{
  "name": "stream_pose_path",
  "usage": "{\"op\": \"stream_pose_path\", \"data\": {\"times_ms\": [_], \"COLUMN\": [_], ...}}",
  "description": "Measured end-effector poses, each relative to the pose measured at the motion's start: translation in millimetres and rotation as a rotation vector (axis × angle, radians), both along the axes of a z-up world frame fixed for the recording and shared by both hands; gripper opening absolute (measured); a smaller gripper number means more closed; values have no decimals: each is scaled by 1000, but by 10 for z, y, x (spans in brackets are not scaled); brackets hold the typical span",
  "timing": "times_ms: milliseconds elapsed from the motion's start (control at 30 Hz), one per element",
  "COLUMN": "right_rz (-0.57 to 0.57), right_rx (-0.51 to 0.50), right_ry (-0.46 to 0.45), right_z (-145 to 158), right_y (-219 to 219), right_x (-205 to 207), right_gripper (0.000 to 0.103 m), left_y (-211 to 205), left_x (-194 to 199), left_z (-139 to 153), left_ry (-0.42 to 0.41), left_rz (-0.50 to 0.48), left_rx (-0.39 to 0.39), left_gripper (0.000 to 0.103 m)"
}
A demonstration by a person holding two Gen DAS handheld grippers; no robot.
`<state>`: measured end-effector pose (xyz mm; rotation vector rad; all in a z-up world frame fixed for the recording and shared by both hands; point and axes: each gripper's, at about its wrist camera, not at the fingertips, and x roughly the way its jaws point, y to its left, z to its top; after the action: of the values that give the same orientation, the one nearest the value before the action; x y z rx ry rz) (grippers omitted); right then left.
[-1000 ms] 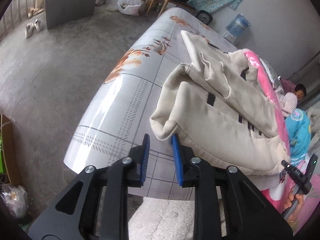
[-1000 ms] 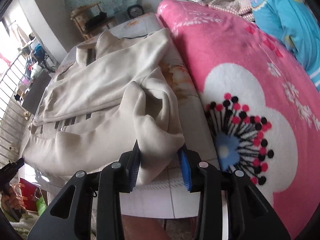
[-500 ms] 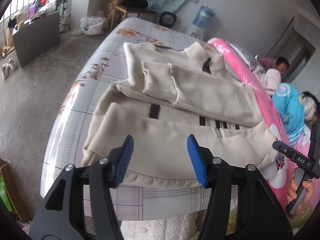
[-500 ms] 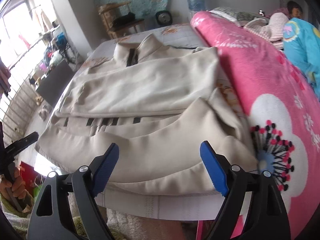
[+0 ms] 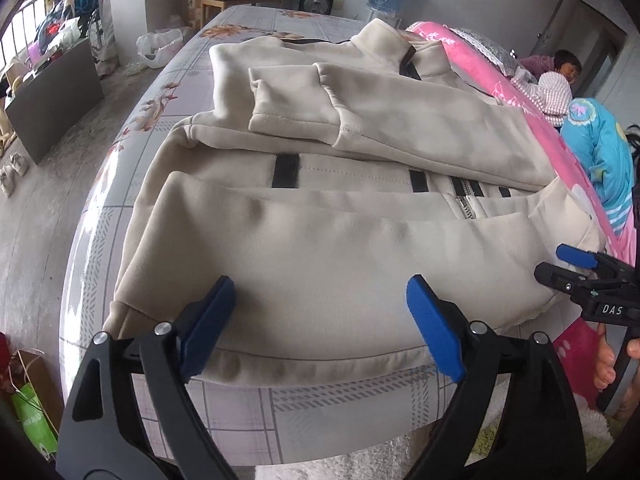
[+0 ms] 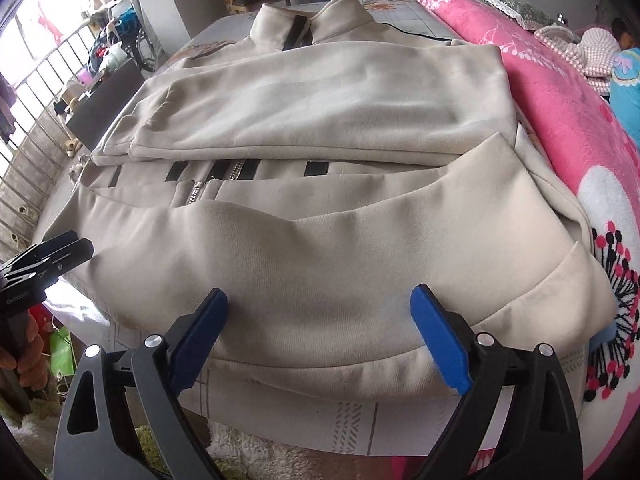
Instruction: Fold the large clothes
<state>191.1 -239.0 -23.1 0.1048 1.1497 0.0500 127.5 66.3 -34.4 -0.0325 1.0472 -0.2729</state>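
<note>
A cream zip-up jacket (image 5: 320, 216) lay face up on the bed (image 5: 168, 84), both sleeves crossed over its chest, its hem at the near edge. The left gripper (image 5: 320, 320) hovered over the hem with jaws spread wide, holding nothing; the right gripper (image 6: 318, 330) did likewise. To the right lay a pink blanket (image 6: 560, 112). Pinching only the top layer could drag the sleeves loose and undo the fold.

The jacket (image 5: 328, 248) is spread on the bed (image 5: 256, 420), hem at the near edge, a blanket (image 6: 560, 92) alongside its right.
</note>
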Motion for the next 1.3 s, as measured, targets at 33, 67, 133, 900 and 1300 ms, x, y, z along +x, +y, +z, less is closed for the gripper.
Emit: {"op": "stream_pose_path", "data": {"times_ms": [33,67,133,900,1300], "right_rz": [-4,-7,-17,-30,-26], "right_rx": [-3,-6,-1,31,95], "right_ry": [-1,-1,0,-60,-35], "right_z": [-2,-5,-9,-18,62], "right_y": [10,23,18,-19,-75], "right_x": [4,10,9,-66,-16], "right_gripper": [93,94,95,97,97], "left_y": [-46,-91,-158,-205,-216], "left_x": [-7,-11,-14,-9,-21], "left_z": [-11,-22,-35,-60,-66], "left_ry": [-5,-10,-16,-29,-49], "left_rz": [-9,-17,-29,-33,-52], "left_rx": [29,58,109,139,147], "left_gripper": [86,88,90,95,95]}}
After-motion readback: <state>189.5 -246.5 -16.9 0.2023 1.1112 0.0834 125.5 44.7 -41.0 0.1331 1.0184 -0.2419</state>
